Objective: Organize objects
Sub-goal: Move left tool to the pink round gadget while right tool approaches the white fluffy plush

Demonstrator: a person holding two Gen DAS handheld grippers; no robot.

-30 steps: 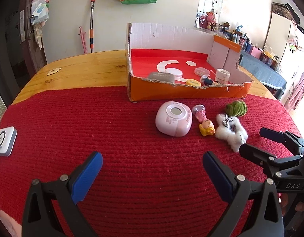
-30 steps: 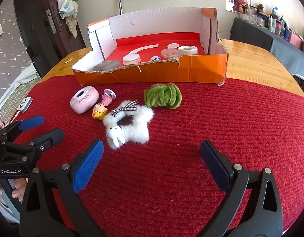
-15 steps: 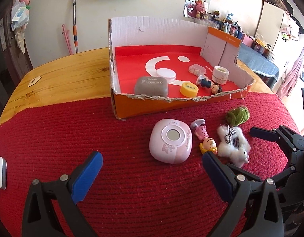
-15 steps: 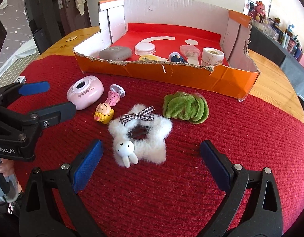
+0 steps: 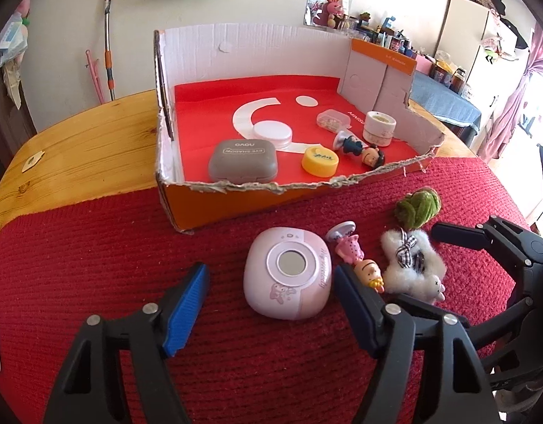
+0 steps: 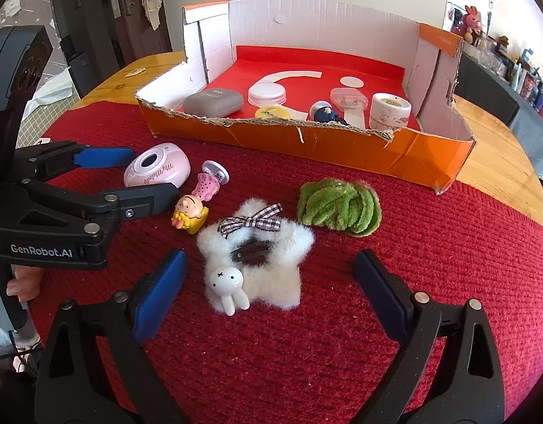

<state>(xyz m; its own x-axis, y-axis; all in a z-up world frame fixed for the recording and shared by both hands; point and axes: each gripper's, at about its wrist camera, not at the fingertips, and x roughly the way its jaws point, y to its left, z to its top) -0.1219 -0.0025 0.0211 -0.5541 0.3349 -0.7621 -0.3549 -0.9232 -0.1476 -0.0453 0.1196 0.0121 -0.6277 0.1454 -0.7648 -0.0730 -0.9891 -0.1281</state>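
On the red knit mat [image 5: 95, 265] lie a pink rounded case [image 5: 287, 277], a small pink-and-yellow figure [image 5: 359, 261], a white fluffy star clip with a bunny [image 6: 261, 258] and a green fuzzy scrunchie [image 6: 338, 205]. My left gripper [image 5: 269, 282] straddles the pink case. Its jaws are closing, and the left pad stands clear of the case. My right gripper [image 6: 271, 258] straddles the fluffy star, jaws closing, with neither pad touching it. Behind them stands the orange cardboard box [image 6: 342, 145].
Inside the box lie a grey case [image 5: 241, 162], a yellow tin [image 5: 320, 160], a white lid [image 5: 272, 134], a doll figure [image 5: 363, 152] and a tape roll [image 5: 379, 127]. Bare wooden table [image 5: 77, 148] lies left of the box. A hand [image 6: 22, 282] holds the left gripper.
Both grippers moved forward, nearer the objects by the box. The left jaws narrowed around the pink case. The right jaws narrowed slightly around the fluffy star.
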